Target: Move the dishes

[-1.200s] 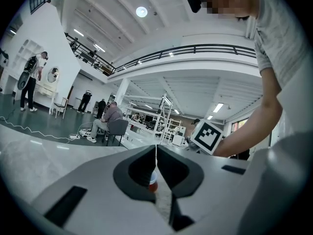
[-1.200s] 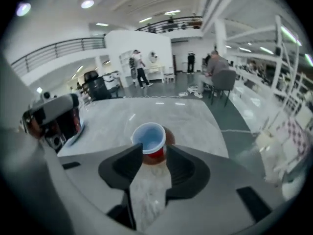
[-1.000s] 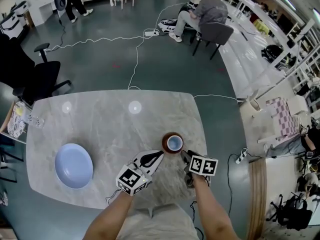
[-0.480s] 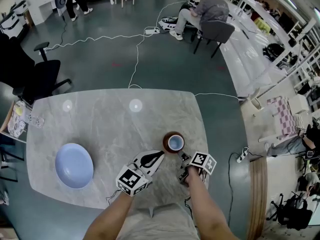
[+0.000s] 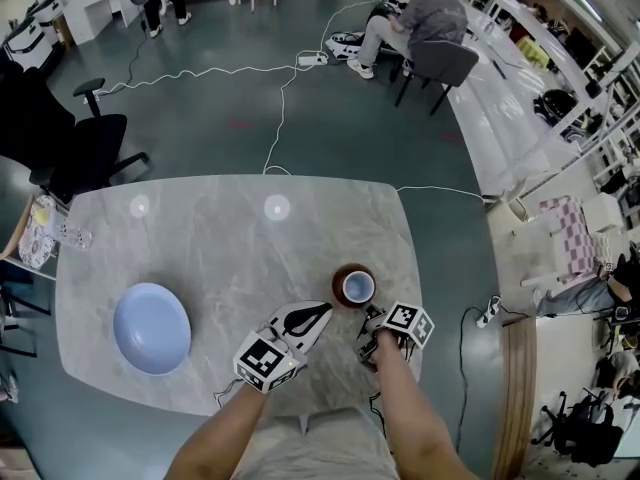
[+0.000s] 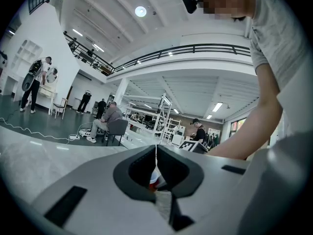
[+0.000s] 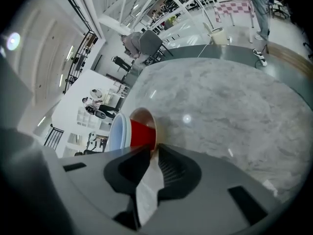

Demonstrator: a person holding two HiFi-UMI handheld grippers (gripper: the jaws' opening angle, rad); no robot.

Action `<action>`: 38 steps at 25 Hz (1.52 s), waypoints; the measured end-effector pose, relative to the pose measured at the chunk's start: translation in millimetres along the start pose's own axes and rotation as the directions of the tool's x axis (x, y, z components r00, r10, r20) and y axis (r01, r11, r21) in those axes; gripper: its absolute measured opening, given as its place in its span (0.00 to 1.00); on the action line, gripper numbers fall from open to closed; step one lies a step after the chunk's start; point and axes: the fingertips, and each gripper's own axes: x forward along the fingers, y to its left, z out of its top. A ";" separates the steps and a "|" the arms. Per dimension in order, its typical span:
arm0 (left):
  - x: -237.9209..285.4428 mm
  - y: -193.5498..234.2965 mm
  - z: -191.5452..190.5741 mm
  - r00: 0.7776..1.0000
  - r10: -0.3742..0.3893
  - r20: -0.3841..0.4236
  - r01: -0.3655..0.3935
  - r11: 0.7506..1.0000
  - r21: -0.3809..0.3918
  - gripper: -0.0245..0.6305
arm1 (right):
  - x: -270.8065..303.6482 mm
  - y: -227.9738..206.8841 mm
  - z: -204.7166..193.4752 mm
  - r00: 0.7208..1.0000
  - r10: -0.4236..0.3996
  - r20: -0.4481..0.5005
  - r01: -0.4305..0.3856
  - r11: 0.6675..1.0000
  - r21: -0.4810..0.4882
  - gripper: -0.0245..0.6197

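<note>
Left jaws [image 5: 322,309] closed, empty, lower centre. Right jaws [image 5: 370,316] closed too, tips at rim of saucer [image 5: 337,279] w/ red cup [image 5: 356,287]. Blue bowl [image 5: 152,328] lower left on marble surface [image 5: 230,248]. Cables [image 5: 280,98] on grey floor [image 5: 330,128], seated person [image 5: 425,18] at top.

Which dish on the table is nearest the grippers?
The red cup on its brown saucer, just ahead of the right gripper; the blue bowl sits far left.
</note>
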 end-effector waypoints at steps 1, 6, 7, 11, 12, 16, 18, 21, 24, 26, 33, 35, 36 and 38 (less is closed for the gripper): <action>-0.3 0.5 0.2 1.000 0.000 0.001 0.000 1.000 0.000 0.07 | 0.9 0.6 0.5 1.000 -0.002 -0.001 0.002 1.000 0.001 0.14; -3.6 0.7 -0.3 1.000 0.001 0.005 -0.001 1.000 -0.003 0.07 | 2.4 -0.6 -1.0 1.000 -0.006 -0.005 0.006 1.000 0.021 0.09; -4.3 1.2 0.0 1.000 0.003 0.006 -0.003 1.000 -0.005 0.07 | 2.5 -1.1 -2.2 1.000 -0.007 -0.010 0.007 1.000 0.027 0.09; -9.0 4.4 -0.3 1.000 0.016 0.009 -0.016 1.000 -0.012 0.07 | 4.0 -0.8 -8.1 0.999 -0.016 -0.035 0.017 0.999 0.044 0.08; -10.5 5.2 -0.4 1.000 0.020 0.011 -0.020 1.000 -0.014 0.07 | 4.9 -0.1 -9.7 0.999 -0.019 -0.047 0.021 0.999 0.044 0.08; -17.0 6.7 0.3 0.999 0.037 0.018 -0.037 0.999 -0.016 0.07 | 7.4 5.9 -14.8 0.993 -0.031 -0.110 0.034 0.999 0.030 0.08; -22.7 9.1 1.8 0.998 0.051 0.026 -0.051 0.999 -0.015 0.07 | 9.1 14.6 -18.2 0.990 -0.032 -0.136 0.033 0.999 0.001 0.08; -34.6 13.9 4.0 0.996 0.078 0.038 -0.077 0.997 -0.015 0.07 | 13.0 32.1 -26.7 0.986 -0.025 -0.165 0.018 0.999 -0.047 0.08; -51.0 21.0 7.5 0.993 0.109 0.054 -0.109 0.994 -0.016 0.07 | 20.4 51.8 -42.2 0.981 -0.013 -0.195 -0.003 0.997 -0.081 0.08; -62.9 26.1 10.4 0.989 0.133 0.066 -0.133 0.991 -0.016 0.07 | 26.1 64.2 -54.8 0.975 -0.007 -0.222 -0.017 0.994 -0.104 0.08; -117.7 39.2 14.1 0.967 0.235 0.101 -0.234 0.972 -0.030 0.07 | 44.0 104.6 -107.9 0.948 0.001 -0.320 -0.063 0.981 -0.183 0.08; -136.4 43.7 14.0 0.958 0.266 0.106 -0.264 0.964 -0.033 0.07 | 49.5 117.5 -123.8 0.938 0.000 -0.346 -0.076 0.975 -0.207 0.08; -146.2 46.3 14.0 0.953 0.283 0.109 -0.281 0.959 -0.034 0.07 | 53.0 124.4 -131.8 0.933 -0.001 -0.359 -0.084 0.971 -0.222 0.08; -166.5 50.5 13.8 0.941 0.317 0.116 -0.315 0.948 -0.038 0.07 | 59.7 137.8 -149.7 0.922 -0.003 -0.387 -0.103 0.962 -0.253 0.09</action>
